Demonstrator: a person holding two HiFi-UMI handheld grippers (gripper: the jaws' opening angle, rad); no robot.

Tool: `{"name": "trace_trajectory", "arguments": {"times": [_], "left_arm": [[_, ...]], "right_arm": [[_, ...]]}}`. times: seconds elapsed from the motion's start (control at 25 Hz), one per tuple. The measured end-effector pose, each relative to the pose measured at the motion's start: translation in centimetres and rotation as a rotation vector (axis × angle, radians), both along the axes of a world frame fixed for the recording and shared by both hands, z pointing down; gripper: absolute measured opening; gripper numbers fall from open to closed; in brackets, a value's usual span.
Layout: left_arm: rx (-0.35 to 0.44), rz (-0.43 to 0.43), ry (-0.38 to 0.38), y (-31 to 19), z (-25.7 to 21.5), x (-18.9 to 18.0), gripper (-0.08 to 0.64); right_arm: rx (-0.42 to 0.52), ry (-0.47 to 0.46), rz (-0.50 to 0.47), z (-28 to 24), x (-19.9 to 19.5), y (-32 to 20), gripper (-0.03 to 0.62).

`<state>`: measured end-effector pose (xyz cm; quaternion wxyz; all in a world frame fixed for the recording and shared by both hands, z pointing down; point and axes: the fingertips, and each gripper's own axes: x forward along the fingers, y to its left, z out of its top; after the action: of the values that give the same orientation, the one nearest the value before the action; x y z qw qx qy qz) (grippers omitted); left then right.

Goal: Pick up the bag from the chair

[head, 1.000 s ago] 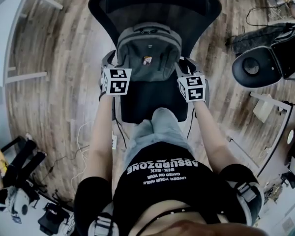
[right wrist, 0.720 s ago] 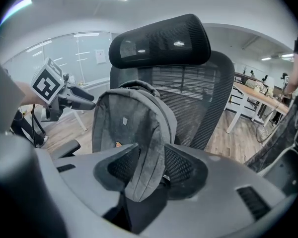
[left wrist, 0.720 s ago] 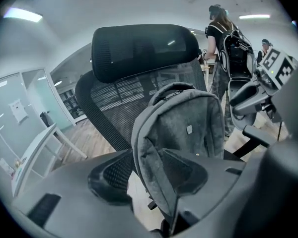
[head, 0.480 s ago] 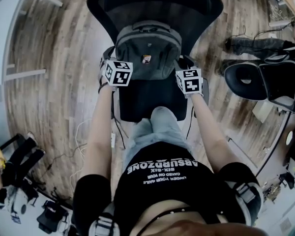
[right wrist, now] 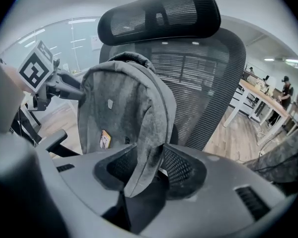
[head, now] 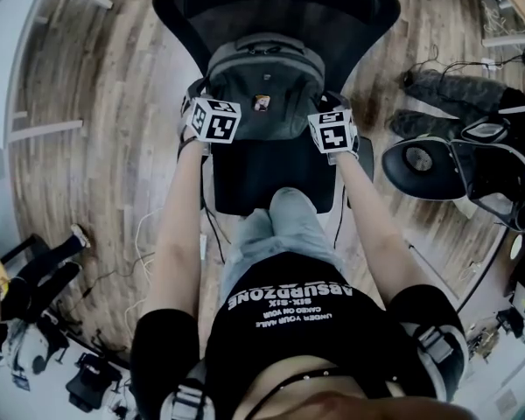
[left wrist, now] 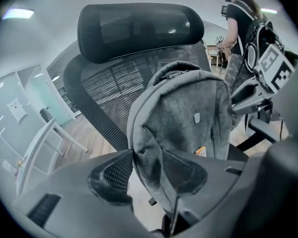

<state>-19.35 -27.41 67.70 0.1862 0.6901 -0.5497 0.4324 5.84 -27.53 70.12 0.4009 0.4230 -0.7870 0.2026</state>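
Bag [head: 264, 94] leans on the chair [head: 271, 7] backrest, between both grippers. Left gripper [left wrist: 148, 168] pinches its near edge; right gripper [right wrist: 146, 168] pinches the opposite edge. An armrest [right wrist: 55, 142] sits beyond, perhaps brushing the bag.

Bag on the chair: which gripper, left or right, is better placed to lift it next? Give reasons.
Left, marginally. The left gripper has its jaws filled by the thick side fold of the bag; the right gripper pinches a thinner edge strip. Both should probably lift together.
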Motion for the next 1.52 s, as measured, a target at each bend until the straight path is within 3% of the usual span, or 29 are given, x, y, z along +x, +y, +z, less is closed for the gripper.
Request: {"name": "trace_trajectory", "arguments": {"times": [0.24, 0.6, 0.92, 1.2, 1.52], "left_arm": [[-0.003, -0.019, -0.031, -0.3, 0.9, -0.4, 0.176], [-0.011, -0.08, 0.051, 0.6, 1.6, -0.7, 0.143], [0.042, -0.098, 0.059, 3.8, 1.1, 0.2, 0.12], [0.034, -0.118, 0.071, 5.6, 1.1, 0.3, 0.112], [0.007, -0.118, 0.071, 6.5, 1.0, 0.1, 0.109]], "right_arm": [[-0.001, 0.018, 0.029, 0.9, 0.7, -0.6, 0.156], [0.042, -0.063, 0.068, 1.6, 0.7, -0.4, 0.089], [0.109, -0.029, 0.017, 1.7, 1.3, 2.2, 0.081], [0.09, -0.009, -0.001, 1.9, 1.3, 3.2, 0.078], [0.087, -0.062, 0.008, 1.6, 1.3, 4.3, 0.069]]}}
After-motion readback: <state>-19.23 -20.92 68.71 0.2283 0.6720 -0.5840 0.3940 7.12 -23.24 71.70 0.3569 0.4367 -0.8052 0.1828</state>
